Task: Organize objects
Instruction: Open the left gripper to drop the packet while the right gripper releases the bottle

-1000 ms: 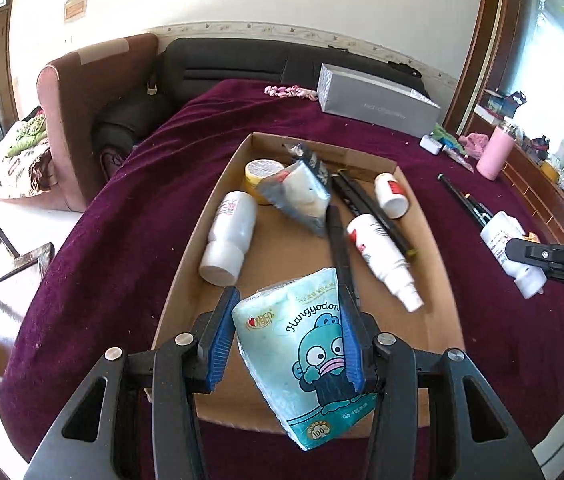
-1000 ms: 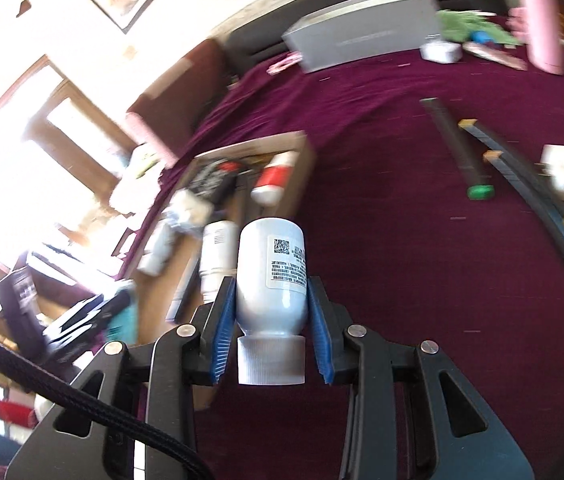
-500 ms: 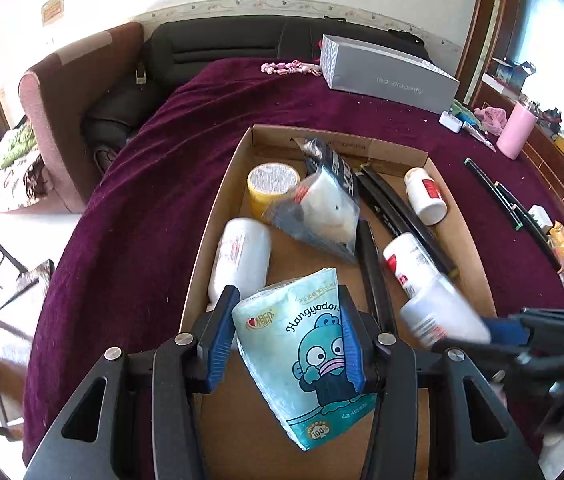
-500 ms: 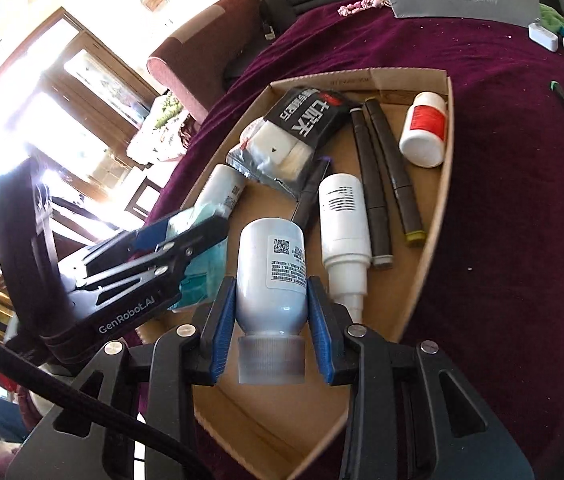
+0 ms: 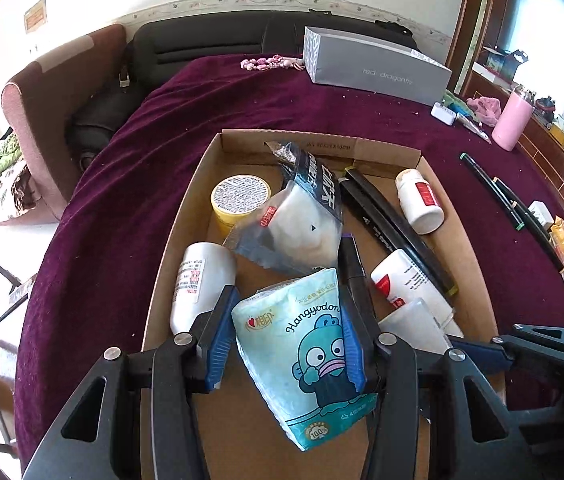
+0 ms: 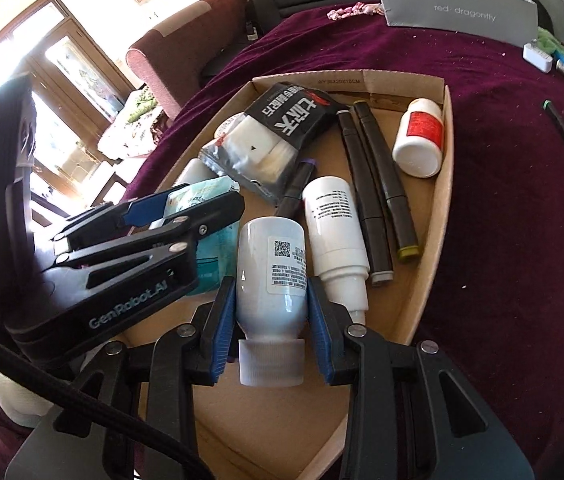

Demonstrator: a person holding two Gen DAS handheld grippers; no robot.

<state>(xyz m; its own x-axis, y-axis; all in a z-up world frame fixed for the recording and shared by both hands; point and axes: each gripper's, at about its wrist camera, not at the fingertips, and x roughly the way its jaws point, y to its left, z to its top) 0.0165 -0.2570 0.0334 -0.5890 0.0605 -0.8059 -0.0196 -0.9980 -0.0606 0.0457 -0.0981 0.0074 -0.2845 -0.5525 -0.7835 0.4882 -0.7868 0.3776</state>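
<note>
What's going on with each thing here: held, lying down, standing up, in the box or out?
Left gripper: shut on the tissue pack.
Tissue pack: held over the cardboard box.
Right gripper: shut on the white bottle.
White bottle: held, cap toward the camera.
Cardboard box: open-topped, partly filled.
Spray bottle: lying in the box.
Red-label bottle: lying in the box.
Yellow jar: in the box.
Pink tumbler: upright, outside the box.

The tissue pack (image 5: 306, 364) hides the cardboard tray (image 5: 186, 216) floor beneath it
</note>
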